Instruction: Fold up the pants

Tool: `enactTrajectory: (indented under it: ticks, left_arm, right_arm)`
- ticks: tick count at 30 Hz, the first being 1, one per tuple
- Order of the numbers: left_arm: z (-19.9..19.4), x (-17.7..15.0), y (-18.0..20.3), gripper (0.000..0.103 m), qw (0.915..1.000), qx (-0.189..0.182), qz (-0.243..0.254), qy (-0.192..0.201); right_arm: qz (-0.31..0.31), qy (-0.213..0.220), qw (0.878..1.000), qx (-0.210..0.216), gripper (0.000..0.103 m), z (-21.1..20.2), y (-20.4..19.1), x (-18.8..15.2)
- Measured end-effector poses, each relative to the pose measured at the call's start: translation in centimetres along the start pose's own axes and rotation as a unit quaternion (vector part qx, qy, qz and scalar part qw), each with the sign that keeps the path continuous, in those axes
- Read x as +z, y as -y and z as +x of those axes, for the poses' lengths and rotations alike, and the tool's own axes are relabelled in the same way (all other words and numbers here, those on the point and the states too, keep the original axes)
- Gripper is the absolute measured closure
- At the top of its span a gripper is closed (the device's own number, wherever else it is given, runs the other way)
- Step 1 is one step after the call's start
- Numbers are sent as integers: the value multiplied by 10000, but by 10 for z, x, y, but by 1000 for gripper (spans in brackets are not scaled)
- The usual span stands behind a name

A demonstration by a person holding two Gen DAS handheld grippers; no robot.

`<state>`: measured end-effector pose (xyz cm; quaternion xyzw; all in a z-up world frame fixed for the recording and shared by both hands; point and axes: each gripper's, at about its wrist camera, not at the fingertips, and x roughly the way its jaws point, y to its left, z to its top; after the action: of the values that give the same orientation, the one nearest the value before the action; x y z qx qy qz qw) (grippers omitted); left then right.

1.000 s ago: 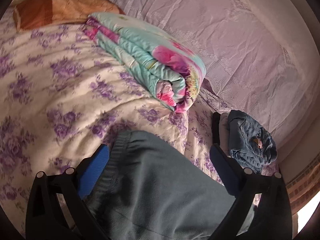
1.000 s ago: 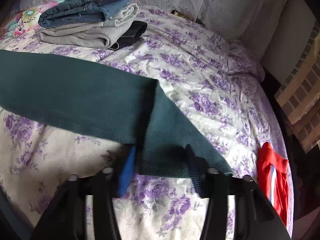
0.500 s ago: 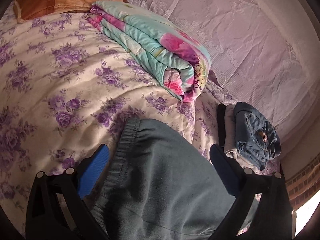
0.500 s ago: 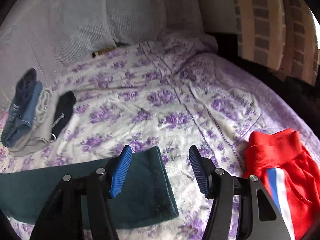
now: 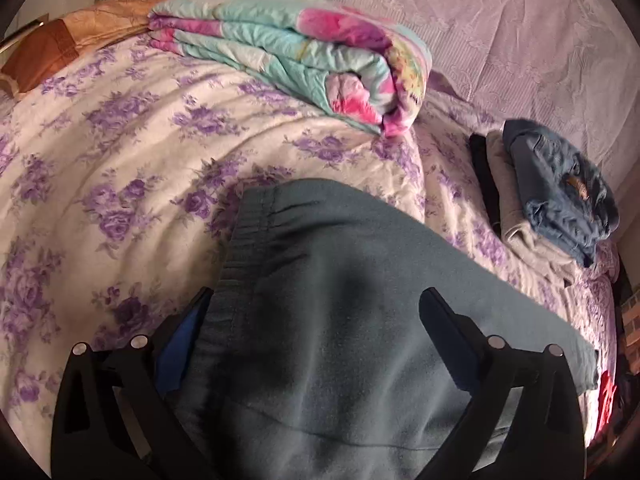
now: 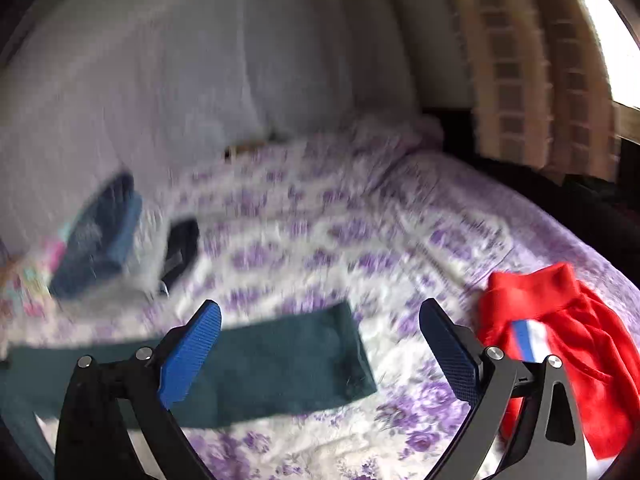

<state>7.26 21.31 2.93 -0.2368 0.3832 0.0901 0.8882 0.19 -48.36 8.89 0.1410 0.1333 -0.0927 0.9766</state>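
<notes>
Bed [image 5: 120, 152]: purple-flowered cover, filled both views.
Quilt [image 5: 304, 60]: folded, floral, far side.
Pants [image 5: 340, 320]: teal, flat on bed, waistband between left fingers; leg end [image 6: 288, 364] lay free.
Clothes stack [image 5: 556, 196]: folded, jeans topmost.
Left gripper [image 5: 316, 320]: spread wide over waistband, no pinch.
Right gripper [image 6: 320, 336]: just opened wide, nothing pinched.

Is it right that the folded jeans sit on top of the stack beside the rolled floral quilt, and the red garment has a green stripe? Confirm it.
Not quite. The stripe on the red garment is blue and white, as the right wrist view shows. The folded jeans do top the stack beside the rolled floral quilt.
</notes>
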Motion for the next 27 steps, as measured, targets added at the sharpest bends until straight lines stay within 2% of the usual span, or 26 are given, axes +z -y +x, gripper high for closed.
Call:
enactTrajectory:
  ticks: [1, 3, 4, 5, 7, 9, 11, 12, 13, 14, 16, 17, 19, 21, 22, 24, 25, 27]
  left_arm:
    - [-15, -3, -4, 5, 9995, -144, -169, 230]
    - [-46, -14, -14, 5, 9953, -581, -441, 639]
    - [-63, -24, -19, 5, 9918, -826, -527, 818]
    - [-77, -35, -24, 5, 9893, -973, -558, 936]
    - [-94, -63, -33, 5, 9896, -918, -461, 1009]
    - [-98, -85, -38, 5, 9948, -594, -286, 777]
    - [-104, -98, -41, 5, 9968, -648, -129, 448]
    - [-104, -101, -38, 5, 9981, -525, 46, 318]
    - [-103, -105, -31, 5, 9989, -226, 386, 134]
    - [-102, -110, -27, 5, 9982, -39, 603, 61]
    - [-103, -119, -18, 5, 9947, 384, 958, 43]
    - [-103, -123, -17, 5, 9928, 582, 1047, 38]
    - [-106, -128, -19, 5, 9919, 710, 1053, 37]
    - [-119, -133, -28, 5, 9944, 633, 832, 183]
    - [-126, -134, -35, 5, 9957, 580, 675, 250]
    - [-138, -135, -45, 5, 9975, 408, 492, 311]
    - [-141, -134, -50, 5, 9979, 370, 474, 254]
    - [-135, -132, -52, 5, 9965, 512, 657, 57]
  right_arm:
    - [318, 623, 9975, 130, 4, -32, 11, 3]
    - [825, 1666, 9819, 349, 4, -90, 30, 4]
    - [1021, 1947, 9743, 484, 4, -116, 38, 1]
    - [1104, 1939, 9725, 671, 4, -128, 45, 2]
    - [1167, 1536, 9735, 1232, 4, -142, 50, -8]
    - [1021, 906, 9778, 1588, 4, -146, 48, -24]
    - [423, 13, 9855, 1643, 4, -147, 26, -45]
    - [-52, -503, 9869, 1535, 4, -142, 10, -59]
    - [-594, -1018, 9838, 1355, 4, -134, -7, -75]
    - [-1147, -1557, 9745, 1136, 4, -124, -24, -93]
    - [-2086, -2611, 9400, 684, 4, -107, -57, -132]
    - [-2508, -2682, 9291, 438, 4, -104, -70, -139]
    - [-2732, -2428, 9302, 332, 4, -117, -83, -143]
    - [-2753, -2240, 9346, 231, 4, -123, -85, -144]
    - [-2738, -2014, 9402, 219, 4, -128, -81, -140]
    - [-2701, -1558, 9492, 415, 4, -145, -76, -132]
    - [-2697, -1454, 9506, 490, 4, -155, -73, -129]
    - [-2683, -1577, 9501, 213, 4, -157, -64, -124]
